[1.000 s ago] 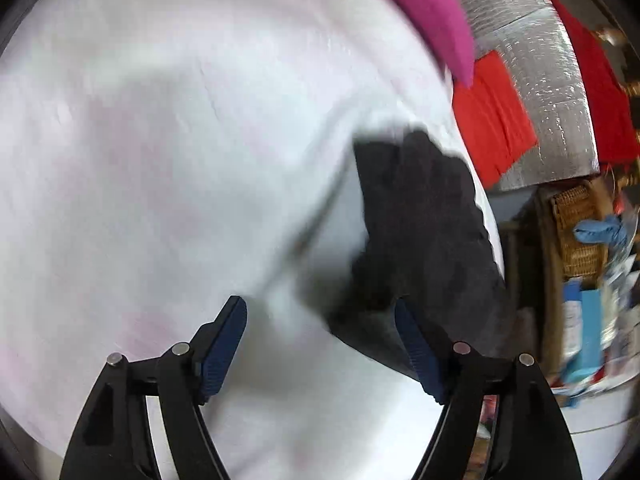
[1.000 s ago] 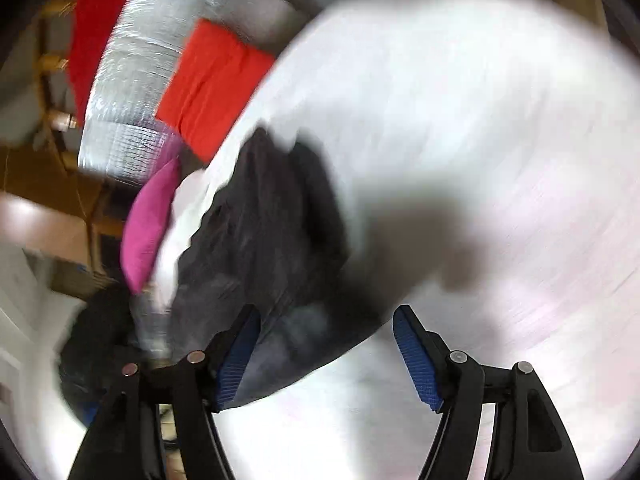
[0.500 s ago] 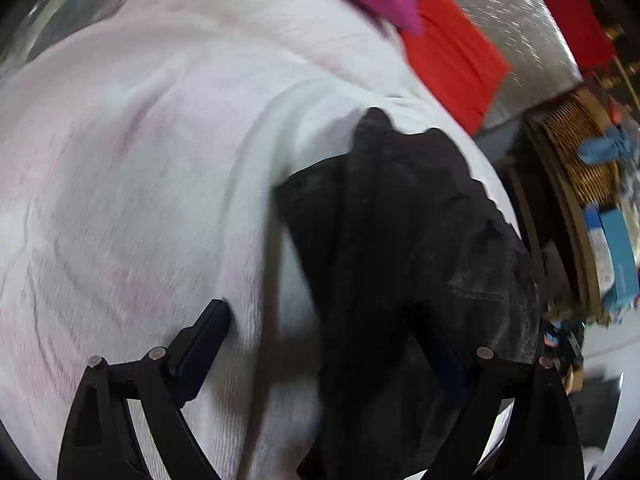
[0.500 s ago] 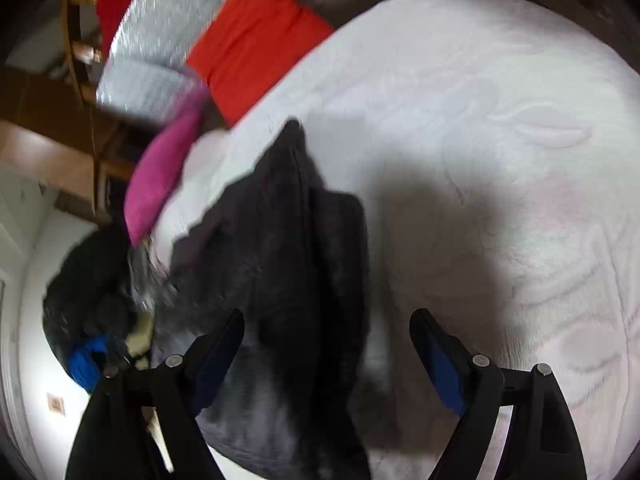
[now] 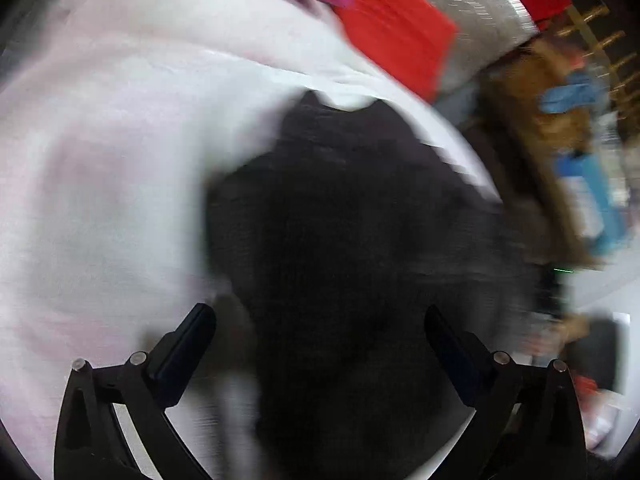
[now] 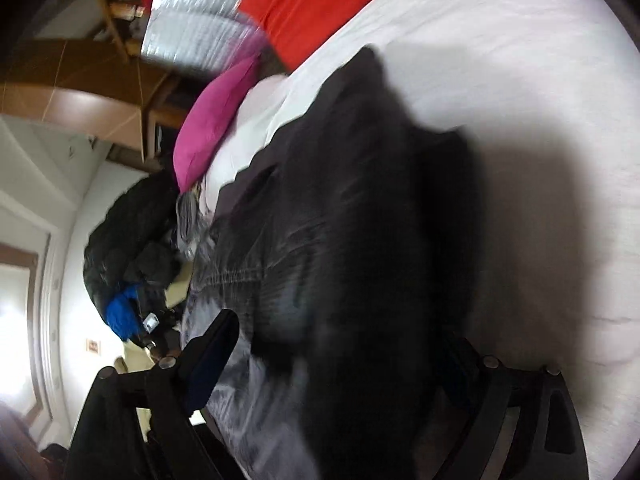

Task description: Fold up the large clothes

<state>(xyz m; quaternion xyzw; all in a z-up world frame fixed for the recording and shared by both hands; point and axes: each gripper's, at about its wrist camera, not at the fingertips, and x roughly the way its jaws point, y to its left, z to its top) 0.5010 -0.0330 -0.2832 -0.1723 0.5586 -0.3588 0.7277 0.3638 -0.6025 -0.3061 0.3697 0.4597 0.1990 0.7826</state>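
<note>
A large dark garment [image 5: 340, 260], like black jeans, lies crumpled on the white bedcover [image 5: 100, 160] near the bed's edge. My left gripper [image 5: 318, 314] hangs just over its near end, jaws wide and still opening; the cloth shows between the fingers, but the pads do not press on it. In the right wrist view the same garment [image 6: 360, 220] fills the middle, with stitched seams on its greyer left side. My right gripper [image 6: 340, 332] also stands over it, jaws wide and opening, nothing clamped. Its right finger is half lost in the dark cloth. Both views are blurred.
A pink pillow [image 6: 216, 128], a red cloth [image 6: 312, 4] and a silver quilted mat [image 6: 192, 32] lie at the head of the bed. A heap of dark clothes with something blue [image 6: 128, 240] sits beside the bed. A wicker shelf [image 5: 532, 120] stands off the bed's other side.
Both grippers have swung over the dark garment and rolled. It has grown from a patch at the side to fill the space between the jaws. Both pairs of jaws stand wider.
</note>
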